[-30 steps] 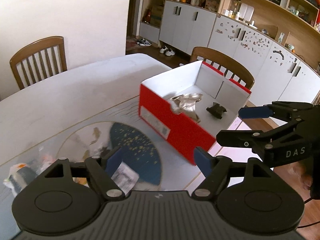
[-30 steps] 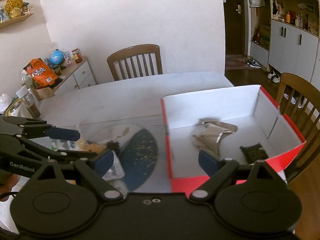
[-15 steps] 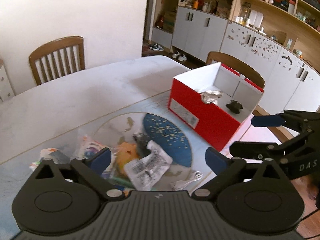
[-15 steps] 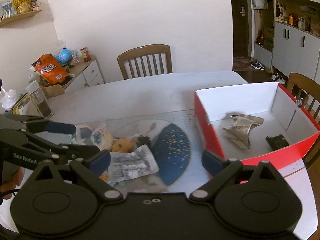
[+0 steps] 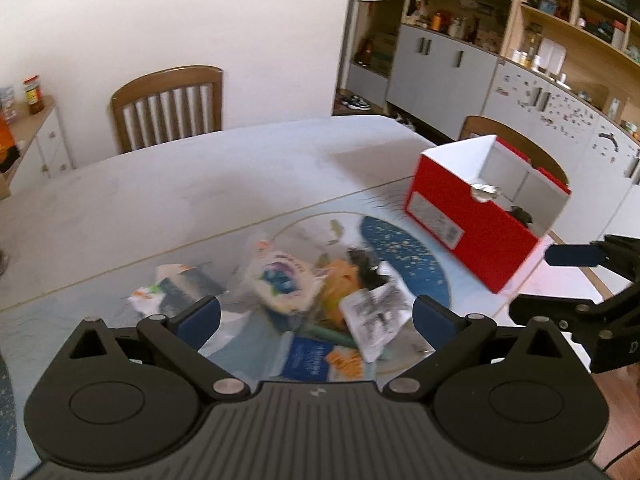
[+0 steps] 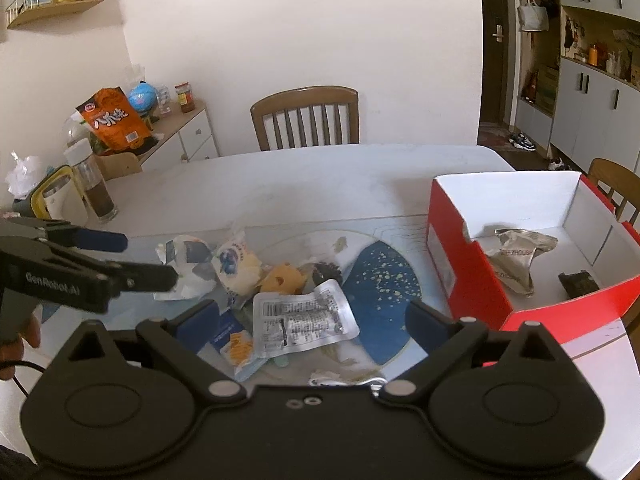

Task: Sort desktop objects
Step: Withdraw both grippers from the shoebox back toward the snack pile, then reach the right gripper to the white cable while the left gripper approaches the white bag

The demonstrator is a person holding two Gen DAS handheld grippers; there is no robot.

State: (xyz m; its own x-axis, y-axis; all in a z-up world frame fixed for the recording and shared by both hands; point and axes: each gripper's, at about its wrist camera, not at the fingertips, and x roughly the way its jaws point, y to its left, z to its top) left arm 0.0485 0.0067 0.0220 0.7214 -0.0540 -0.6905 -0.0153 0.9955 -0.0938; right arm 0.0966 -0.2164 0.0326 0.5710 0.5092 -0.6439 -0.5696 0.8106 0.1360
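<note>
A heap of wrappers lies on the round-patterned glass mat: a silver printed packet [image 6: 304, 316] [image 5: 374, 314], a white-and-blue packet [image 6: 236, 262] [image 5: 280, 280], an orange lump [image 6: 282, 278] and a blue-and-orange packet [image 6: 232, 338]. My left gripper [image 5: 316, 314] [image 6: 132, 258] hovers over the heap's left side, jaws opening, nothing between them. Just above the silver packet, my right gripper [image 6: 312, 318] [image 5: 548, 280] is open and holds nothing. To the right stands a red box [image 6: 464, 276] [image 5: 468, 236] holding a crumpled silver wrapper [image 6: 520, 254] and a small dark piece [image 6: 578, 284].
A wooden chair [image 6: 306, 120] stands behind the table and another [image 6: 616, 184] behind the box. A bottle [image 6: 94, 188] and a mug [image 6: 56, 196] sit at the table's left edge. A side cabinet [image 6: 176, 136] carries snack bags. A white cable [image 6: 344, 378] lies by the near edge.
Both grippers have swung left, away from the red box, and now hang over the wrapper heap. The left jaws have spread wider; the right opened a little more.
</note>
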